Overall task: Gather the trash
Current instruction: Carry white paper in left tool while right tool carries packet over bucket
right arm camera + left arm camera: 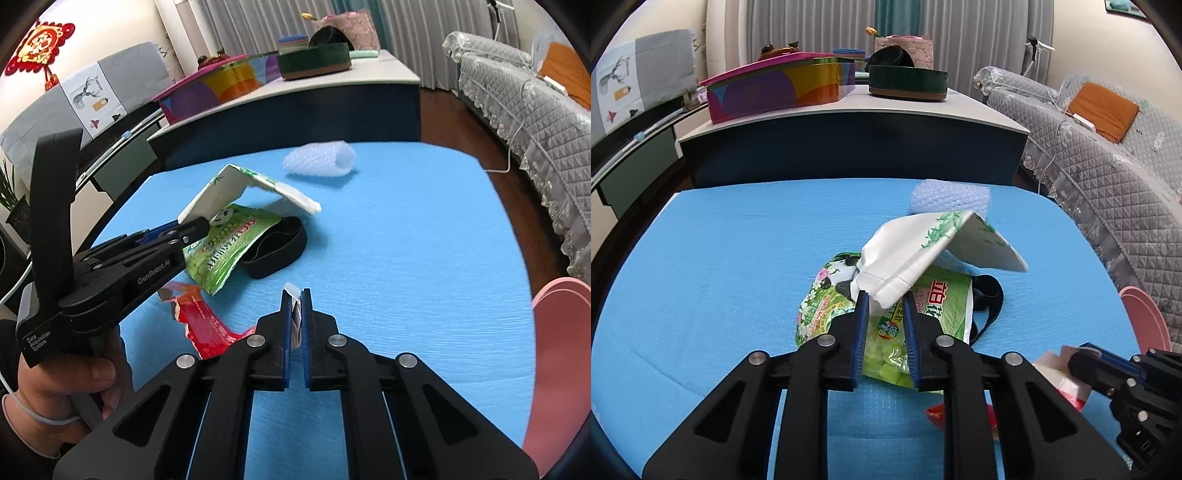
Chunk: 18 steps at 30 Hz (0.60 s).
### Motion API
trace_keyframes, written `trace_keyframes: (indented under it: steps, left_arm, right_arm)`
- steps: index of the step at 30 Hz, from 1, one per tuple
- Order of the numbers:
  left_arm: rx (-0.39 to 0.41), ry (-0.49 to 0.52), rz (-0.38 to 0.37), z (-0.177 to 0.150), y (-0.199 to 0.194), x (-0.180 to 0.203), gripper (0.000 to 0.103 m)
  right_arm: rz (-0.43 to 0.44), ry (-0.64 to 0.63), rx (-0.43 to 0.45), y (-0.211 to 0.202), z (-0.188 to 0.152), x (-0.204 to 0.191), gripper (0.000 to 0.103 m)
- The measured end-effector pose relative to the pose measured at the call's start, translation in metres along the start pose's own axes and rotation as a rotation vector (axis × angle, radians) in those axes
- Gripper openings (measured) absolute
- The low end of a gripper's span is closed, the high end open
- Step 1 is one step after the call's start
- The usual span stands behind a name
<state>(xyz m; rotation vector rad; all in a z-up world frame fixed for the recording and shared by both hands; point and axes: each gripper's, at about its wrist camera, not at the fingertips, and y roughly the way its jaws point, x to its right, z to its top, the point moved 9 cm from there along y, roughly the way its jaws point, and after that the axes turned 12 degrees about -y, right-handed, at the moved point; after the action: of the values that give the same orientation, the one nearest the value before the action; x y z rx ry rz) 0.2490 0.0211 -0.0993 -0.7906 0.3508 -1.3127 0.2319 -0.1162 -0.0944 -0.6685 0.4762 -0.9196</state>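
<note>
Your left tongs (884, 299) pinch the corner of a white folded wrapper (923, 251), lifted above a green snack bag (886, 325) on the blue counter (720, 258). Your right tongs (295, 295) are nearly closed on a small white scrap (294, 308). A red wrapper (201, 325) lies beside them; a bubble-wrap roll (319, 158) sits farther back.

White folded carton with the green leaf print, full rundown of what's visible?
The carton is flattened white card with a green leaf print, bent into a tent shape. The left hand-held gripper is shut on its near corner and holds it tilted above the green snack bag; the right wrist view shows its far edge low beside the black strap, contact unclear. It hangs over the blue mat, with the bubble wrap roll behind it.
</note>
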Motion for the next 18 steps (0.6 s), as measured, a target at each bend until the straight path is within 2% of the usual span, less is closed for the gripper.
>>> trace_keyframes:
  steps: [4, 7, 18]
  left_arm:
    - [-0.005, -0.028, -0.02, -0.001, -0.007, -0.002, 0.018]
    - [-0.003, -0.018, -0.033, -0.002, -0.012, 0.001, 0.01]
    - [0.014, -0.022, -0.088, -0.002, -0.029, 0.009, 0.003]
  right_arm:
    - [-0.03, 0.011, 0.028, -0.014, 0.002, 0.006, 0.005]
    - [-0.058, 0.022, 0.053, -0.025, 0.004, 0.013, 0.005]
    - [-0.155, 0.089, 0.117, -0.06, 0.004, 0.047, 0.004]
